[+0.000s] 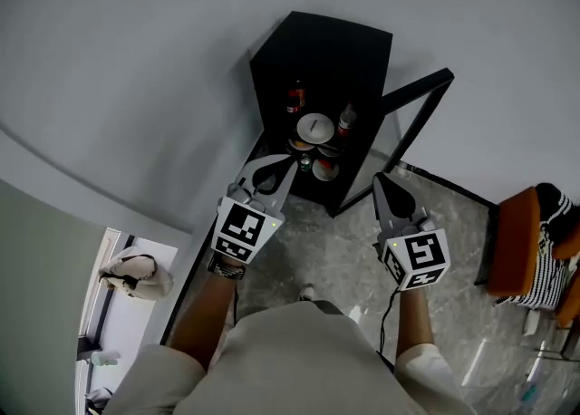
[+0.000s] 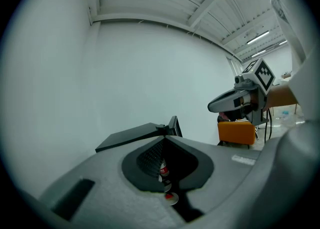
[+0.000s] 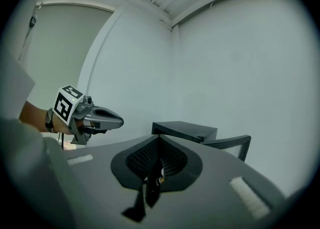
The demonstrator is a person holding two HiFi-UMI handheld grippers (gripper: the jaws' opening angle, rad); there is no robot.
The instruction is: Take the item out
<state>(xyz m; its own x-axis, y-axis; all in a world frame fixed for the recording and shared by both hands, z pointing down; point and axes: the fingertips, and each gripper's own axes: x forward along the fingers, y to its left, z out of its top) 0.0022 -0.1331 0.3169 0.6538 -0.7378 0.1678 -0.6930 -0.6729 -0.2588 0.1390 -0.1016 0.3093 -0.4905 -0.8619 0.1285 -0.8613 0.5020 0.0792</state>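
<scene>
A black cabinet (image 1: 317,51) stands in the corner with its glass door (image 1: 412,110) swung open to the right. On its shelves I see a dark bottle with a red label (image 1: 294,96), a white bowl (image 1: 314,128), a second bottle (image 1: 345,120) and a red-and-white dish (image 1: 324,169). My left gripper (image 1: 286,167) is shut with nothing in it, level in front of the lower shelves. My right gripper (image 1: 380,183) is also shut and holds nothing, just right of the cabinet's front. Both stand short of the shelves.
An orange chair (image 1: 512,241) with a checked bag (image 1: 544,264) stands at the right on the marbled floor (image 1: 453,223). A doorway with a pale bag (image 1: 136,275) lies at the lower left. Grey walls meet behind the cabinet.
</scene>
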